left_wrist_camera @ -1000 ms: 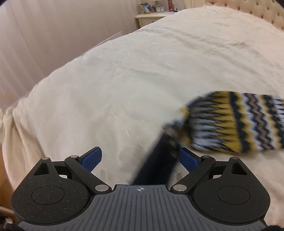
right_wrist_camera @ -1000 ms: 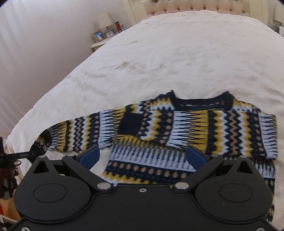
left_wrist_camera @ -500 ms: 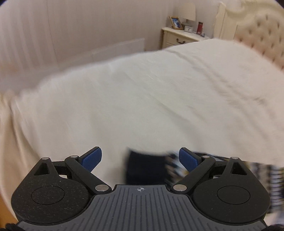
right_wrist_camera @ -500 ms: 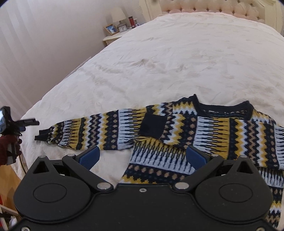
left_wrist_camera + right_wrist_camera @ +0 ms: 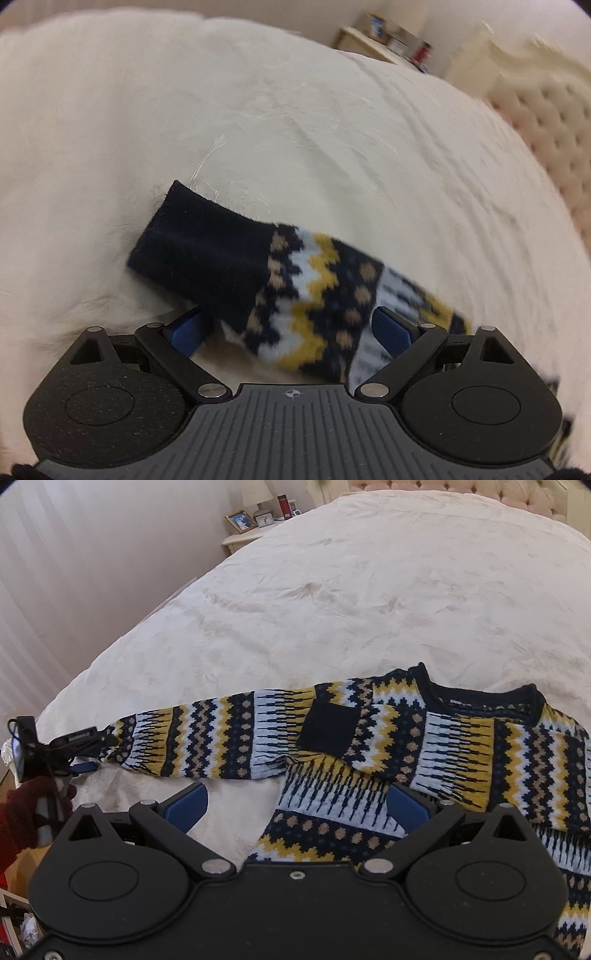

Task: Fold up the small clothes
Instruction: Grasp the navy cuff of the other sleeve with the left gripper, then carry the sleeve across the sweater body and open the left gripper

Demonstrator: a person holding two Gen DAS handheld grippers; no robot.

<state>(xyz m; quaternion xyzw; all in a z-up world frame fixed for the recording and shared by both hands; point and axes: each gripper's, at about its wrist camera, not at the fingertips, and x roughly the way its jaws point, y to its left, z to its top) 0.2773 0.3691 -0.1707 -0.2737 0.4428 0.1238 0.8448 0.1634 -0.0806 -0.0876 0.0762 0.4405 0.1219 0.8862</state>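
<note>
sleeve work comes first, at the far left of the scene: the left hand-held gripper (image 5: 288, 332) has its blue pads spread wide, with the dark navy ribbed cuff (image 5: 207, 247) of the navy, mustard and pale-blue zigzag knitted sweater (image 5: 424, 746) lying between and just ahead of them on the cream quilted bed (image 5: 369, 590). whether either pad touches the knit i cannot tell; the view is smeared. the step in hand looks like taking this outstretched sleeve (image 5: 207, 734) to fold it across the body. to do it well, pinch the patterned wool just behind the cuff rather than the cuff's tip, so that the sleeve travels as a flat band and does not twist. lift only enough to clear the bedcover, since a loose knit is likely to stretch and drag the shoulder with it.

further right, the right hand-held gripper (image 5: 295, 808) hangs above the sweater's lower hem, pads likewise spread, pinching nothing. it could steady the body while the sleeve crosses.

the left wrist view gives the cuff close up and how it lies against the pads, but nothing of the body. the right wrist view supplies the rest: the sweater flat with its neckline towards the tufted headboard (image 5: 461, 487), a navy cuff (image 5: 328, 727) of the other sleeve already laid over the chest, the long sleeve running out to the bed's left edge, and the left gripper itself, small, at its end beside a dark red knitted glove (image 5: 26, 812).
</note>
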